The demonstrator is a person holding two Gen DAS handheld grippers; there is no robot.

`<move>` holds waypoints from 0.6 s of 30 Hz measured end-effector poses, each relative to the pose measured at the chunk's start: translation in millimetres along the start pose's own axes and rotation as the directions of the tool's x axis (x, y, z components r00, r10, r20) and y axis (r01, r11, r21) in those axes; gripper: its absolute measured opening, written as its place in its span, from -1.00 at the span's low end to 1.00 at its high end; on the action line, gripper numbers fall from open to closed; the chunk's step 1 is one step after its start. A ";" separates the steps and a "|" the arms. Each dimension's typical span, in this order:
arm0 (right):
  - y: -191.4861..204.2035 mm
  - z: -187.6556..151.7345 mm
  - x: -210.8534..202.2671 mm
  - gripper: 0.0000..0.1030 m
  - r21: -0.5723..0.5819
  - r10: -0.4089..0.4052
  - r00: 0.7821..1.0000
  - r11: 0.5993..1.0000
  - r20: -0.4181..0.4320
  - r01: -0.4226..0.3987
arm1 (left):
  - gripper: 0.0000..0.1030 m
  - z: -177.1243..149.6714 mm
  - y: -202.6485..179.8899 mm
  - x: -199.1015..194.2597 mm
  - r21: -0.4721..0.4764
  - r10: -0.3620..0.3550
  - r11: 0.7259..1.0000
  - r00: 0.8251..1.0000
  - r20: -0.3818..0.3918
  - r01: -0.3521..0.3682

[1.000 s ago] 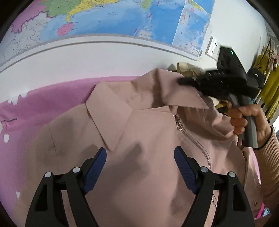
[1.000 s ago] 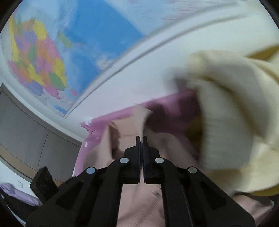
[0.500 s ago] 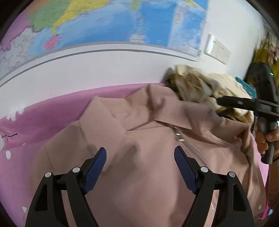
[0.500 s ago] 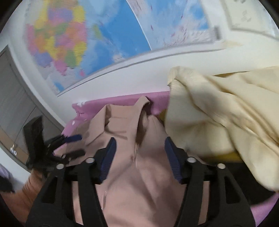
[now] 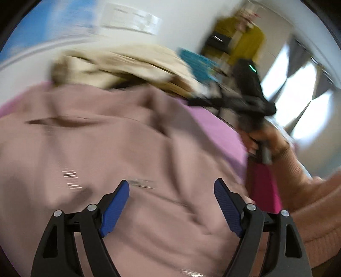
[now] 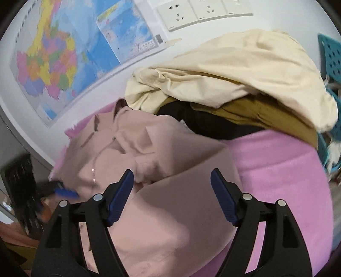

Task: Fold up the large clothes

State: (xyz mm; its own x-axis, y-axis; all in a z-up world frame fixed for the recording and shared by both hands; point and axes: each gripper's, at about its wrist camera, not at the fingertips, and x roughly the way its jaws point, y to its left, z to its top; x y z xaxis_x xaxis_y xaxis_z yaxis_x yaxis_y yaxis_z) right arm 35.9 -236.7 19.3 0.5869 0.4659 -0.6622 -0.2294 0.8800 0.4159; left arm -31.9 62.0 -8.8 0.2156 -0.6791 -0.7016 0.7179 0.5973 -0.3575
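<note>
A dusty-pink zip jacket [image 6: 149,170] lies on the pink bed cover [image 6: 277,170], its collar toward the wall. In the blurred left wrist view the jacket [image 5: 106,149] fills the frame. My left gripper [image 5: 171,204] is open and empty just above the jacket. My right gripper [image 6: 172,194] is open and empty above the jacket's right part. The right gripper also shows in the left wrist view [image 5: 245,102], held in a hand. The left gripper shows in the right wrist view [image 6: 61,189] at the jacket's left edge.
A pile of clothes, cream [image 6: 245,70], mustard [image 6: 266,115] and black [image 6: 202,121], lies behind the jacket by the wall. A map [image 6: 64,53] and sockets [image 6: 191,10] are on the wall. A teal basket [image 6: 332,55] stands at the right.
The right gripper opened, let go of the collar and drew back to the right. The left gripper swung right, its view now blurred, and stayed open.
</note>
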 end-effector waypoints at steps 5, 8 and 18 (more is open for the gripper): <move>-3.6 -15.9 -7.8 0.44 0.031 0.048 0.998 0.998 0.038 -0.049 | 0.61 3.2 -24.2 58.1 0.021 -0.005 1.000 0.992 -0.127 0.008; -8.4 -21.5 -13.1 0.45 0.045 0.066 0.997 0.997 0.051 -0.068 | 0.54 5.9 -22.2 87.6 -0.003 -0.006 1.000 0.984 -0.180 0.006; -15.0 -16.8 -42.1 0.50 0.024 0.077 0.991 0.996 0.108 -0.080 | -0.97 19.8 -25.1 21.9 -0.003 -0.091 0.996 0.996 0.016 0.091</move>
State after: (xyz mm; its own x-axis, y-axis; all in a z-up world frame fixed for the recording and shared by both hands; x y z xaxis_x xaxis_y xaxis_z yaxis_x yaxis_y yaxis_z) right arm 1.6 -268.0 30.5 0.6480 0.5198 -0.5566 -0.2571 0.8372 0.4826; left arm -32.1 23.7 -3.0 0.1602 -0.7373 -0.6563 0.7323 0.5345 -0.4219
